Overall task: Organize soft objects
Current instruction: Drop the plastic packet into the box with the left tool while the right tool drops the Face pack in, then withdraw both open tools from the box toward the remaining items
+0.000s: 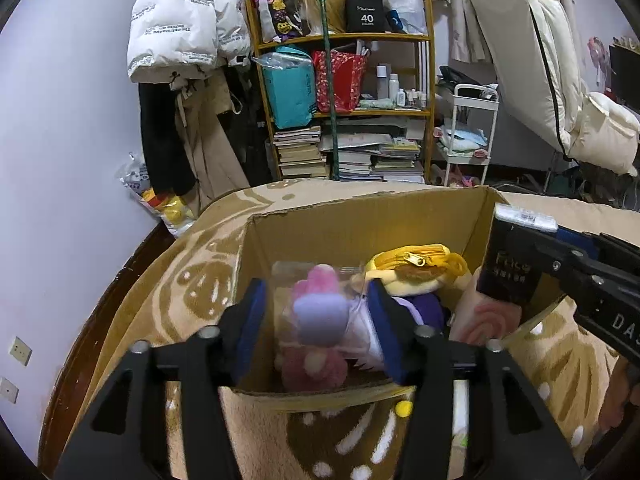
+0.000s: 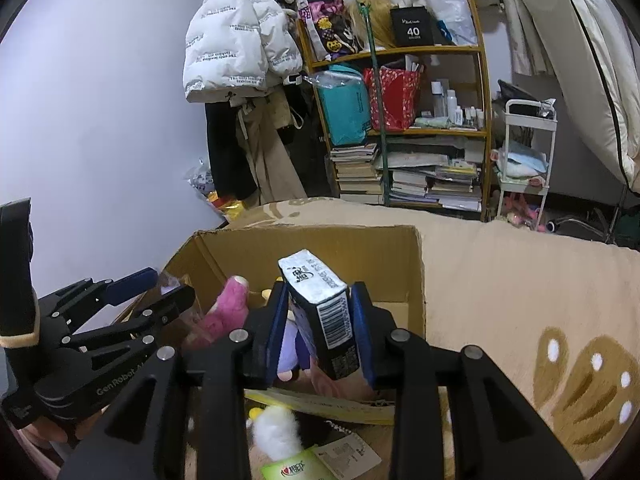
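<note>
cardboard box (image 1: 360, 224) on blanket (image 1: 192, 280); plush toy in bag (image 1: 320, 312) inside box at left, doll (image 1: 416, 276) to its right. small carton (image 2: 324, 312) above box. bookshelf (image 1: 344, 108) behind, jacket (image 1: 180, 24) to its left.

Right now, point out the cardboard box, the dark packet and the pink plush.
cardboard box (image 1: 360, 220), left wrist view, inner back wall.
dark packet (image 2: 328, 320), right wrist view, barcoded side.
pink plush (image 2: 232, 304), right wrist view, upper body.

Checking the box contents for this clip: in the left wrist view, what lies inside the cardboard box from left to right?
Bagged pink plush between the left gripper fingers → yellow zippered plush → dark packet in the right gripper.
</note>
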